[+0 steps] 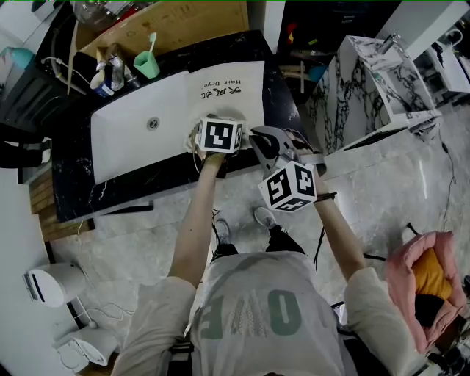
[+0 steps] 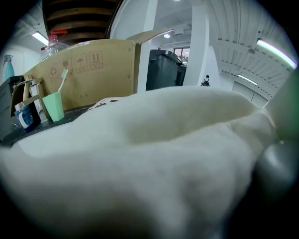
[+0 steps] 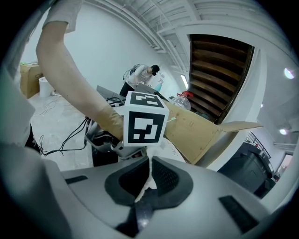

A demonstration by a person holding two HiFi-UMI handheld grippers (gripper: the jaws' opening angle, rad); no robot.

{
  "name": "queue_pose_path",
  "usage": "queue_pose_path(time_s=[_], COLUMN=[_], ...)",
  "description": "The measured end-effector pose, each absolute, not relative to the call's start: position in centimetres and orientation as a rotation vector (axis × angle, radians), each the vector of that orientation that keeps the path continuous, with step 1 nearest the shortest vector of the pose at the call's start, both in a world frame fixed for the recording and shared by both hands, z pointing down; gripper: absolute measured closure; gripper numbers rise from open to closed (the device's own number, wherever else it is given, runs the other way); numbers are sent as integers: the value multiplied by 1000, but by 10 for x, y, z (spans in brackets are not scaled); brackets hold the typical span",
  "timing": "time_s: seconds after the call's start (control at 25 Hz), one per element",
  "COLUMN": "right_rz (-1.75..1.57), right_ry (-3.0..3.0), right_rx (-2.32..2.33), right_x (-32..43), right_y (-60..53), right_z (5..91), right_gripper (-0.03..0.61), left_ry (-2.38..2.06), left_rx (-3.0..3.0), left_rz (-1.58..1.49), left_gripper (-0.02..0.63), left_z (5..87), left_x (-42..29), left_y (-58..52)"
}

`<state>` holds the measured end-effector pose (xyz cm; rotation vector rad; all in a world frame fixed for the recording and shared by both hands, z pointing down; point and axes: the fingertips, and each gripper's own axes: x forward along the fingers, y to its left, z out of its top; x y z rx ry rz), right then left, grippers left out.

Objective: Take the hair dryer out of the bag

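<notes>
A white cloth bag (image 1: 161,121) printed "Hair Dryer" lies flat on the black counter (image 1: 77,194). The hair dryer itself is not in sight. My left gripper (image 1: 219,136) is at the bag's near right edge, its jaws hidden under its marker cube. In the left gripper view the bag's cloth (image 2: 163,154) fills the picture and hides the jaws. My right gripper (image 1: 258,139) is just right of it, shut, with a sliver of the bag's white cloth (image 3: 150,181) pinched between its jaws. The left gripper's cube (image 3: 145,123) is straight ahead of it.
A green cup with a toothbrush (image 1: 147,64) and small bottles (image 1: 110,70) stand at the counter's back left, before a cardboard box (image 1: 176,22). A marble-patterned cabinet (image 1: 367,88) is at the right. On the floor at the right lies a pink bag (image 1: 429,283).
</notes>
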<state>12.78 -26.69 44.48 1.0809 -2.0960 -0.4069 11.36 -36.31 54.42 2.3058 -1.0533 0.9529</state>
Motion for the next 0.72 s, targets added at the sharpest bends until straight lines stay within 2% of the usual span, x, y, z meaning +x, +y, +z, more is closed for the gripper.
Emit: queue_pose_path(time_s=[0.28,0.72], right_rz=[-404,-401], right_ry=[-2102,-2100], right_rx=[1090,1132], right_x=[129,126], right_y=[-268,-269], right_z=[445,441], right_gripper=[535,535], left_ry=[-1034,-1010], left_rx=[2323,2356], left_rz=[913,774], left_gripper=[347,348], left_z=[539,515], left_x=[115,110], left_y=[-364,-343])
